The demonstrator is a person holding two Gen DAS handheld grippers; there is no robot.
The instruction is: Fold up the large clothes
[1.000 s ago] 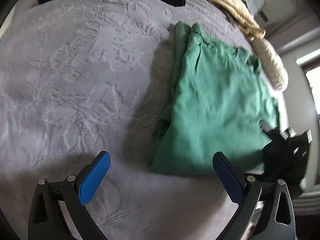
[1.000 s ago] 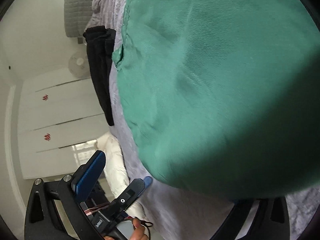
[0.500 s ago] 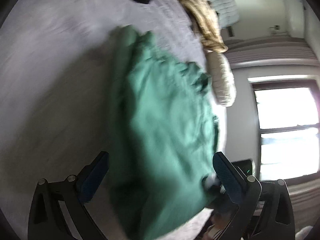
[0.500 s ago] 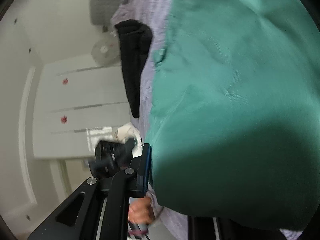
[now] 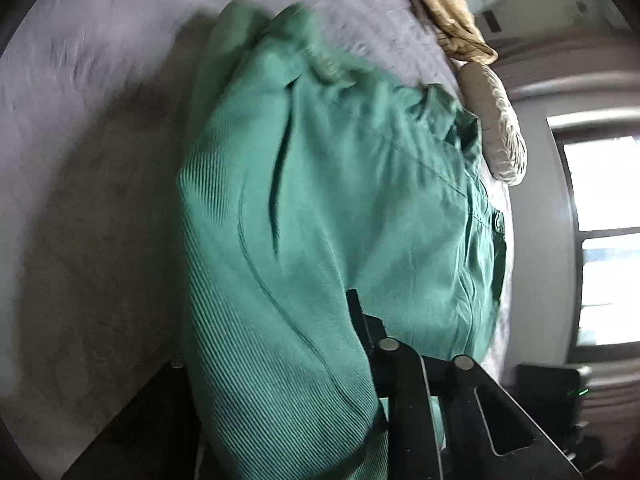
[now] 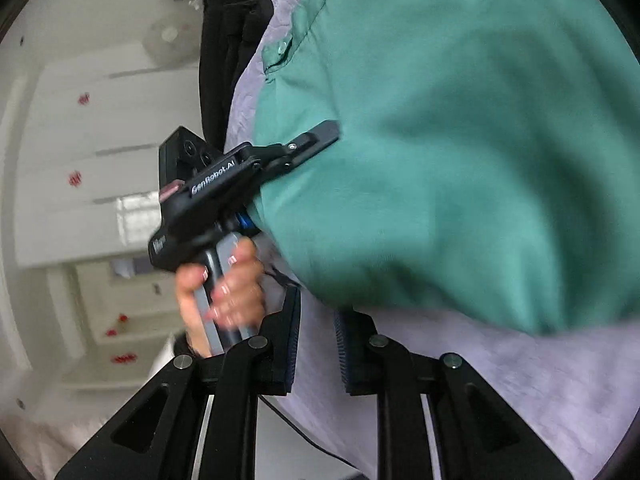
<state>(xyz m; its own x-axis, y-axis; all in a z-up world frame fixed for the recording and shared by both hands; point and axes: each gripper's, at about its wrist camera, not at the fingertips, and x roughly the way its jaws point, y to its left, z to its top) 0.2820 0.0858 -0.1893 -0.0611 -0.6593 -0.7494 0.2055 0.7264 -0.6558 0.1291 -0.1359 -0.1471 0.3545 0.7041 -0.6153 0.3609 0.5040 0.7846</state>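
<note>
Gripping: L gripper (image 5: 268, 320) jaws closing, green garment (image 5: 340, 200) bunched between them, ribbed fold draped over the 7 o'clock finger. In the R wrist view a hand (image 6: 224, 292) holds its handle at 9 o'clock, upper finger lying on top of the cloth edge. R gripper (image 6: 318, 320) jaws opening, narrow gap; green hem right at the tips, can't tell if pinched. Garment fills 12–3 there, over the lilac bedspread (image 5: 100, 160). Black clothes (image 6: 228, 60) at 11. Beige garment (image 5: 448, 12) at 1 in the L view.
</note>
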